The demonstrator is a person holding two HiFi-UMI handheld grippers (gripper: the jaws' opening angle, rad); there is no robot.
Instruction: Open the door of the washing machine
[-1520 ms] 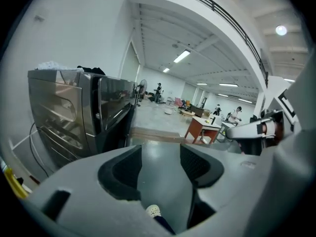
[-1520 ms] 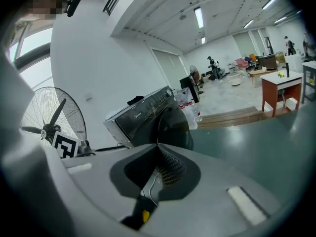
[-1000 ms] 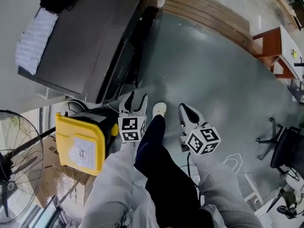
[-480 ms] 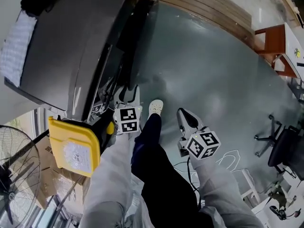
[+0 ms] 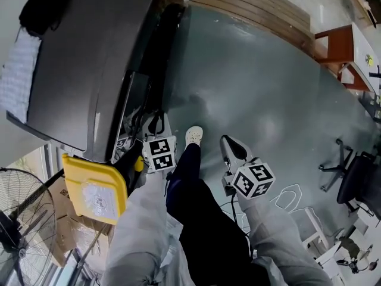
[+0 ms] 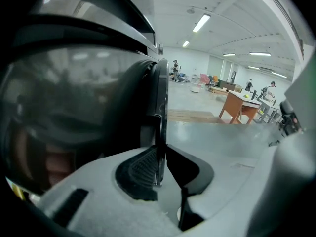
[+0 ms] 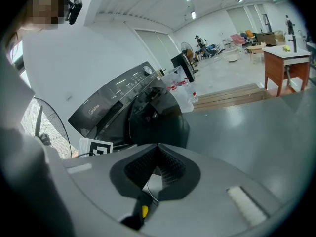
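Note:
The dark grey washing machine (image 5: 83, 70) stands at the left of the head view, its round door (image 5: 156, 64) facing the floor side. My left gripper (image 5: 156, 123) is at the door's near rim. In the left gripper view the door's glass (image 6: 74, 107) fills the left, and its thin rim (image 6: 159, 107) runs down between the jaws of the left gripper (image 6: 159, 167), which are closing and pinch it. My right gripper (image 5: 228, 145) hangs apart over the floor, shut and holding nothing. From the right gripper (image 7: 158, 149) view, the machine (image 7: 106, 110) and door (image 7: 158, 120) lie ahead.
A yellow lid (image 5: 94, 186) and a fan (image 5: 24, 231) sit left of me. My shoe (image 5: 193, 136) is on the grey floor between the grippers. A white cable (image 5: 289, 195), an office chair (image 5: 357, 189), a wooden table (image 5: 336, 46) and a wooden platform (image 5: 250, 5) lie further off.
My left gripper dropped toward the machine's door, and its spread fingers came together on the door's rim. The right gripper barely shifted.

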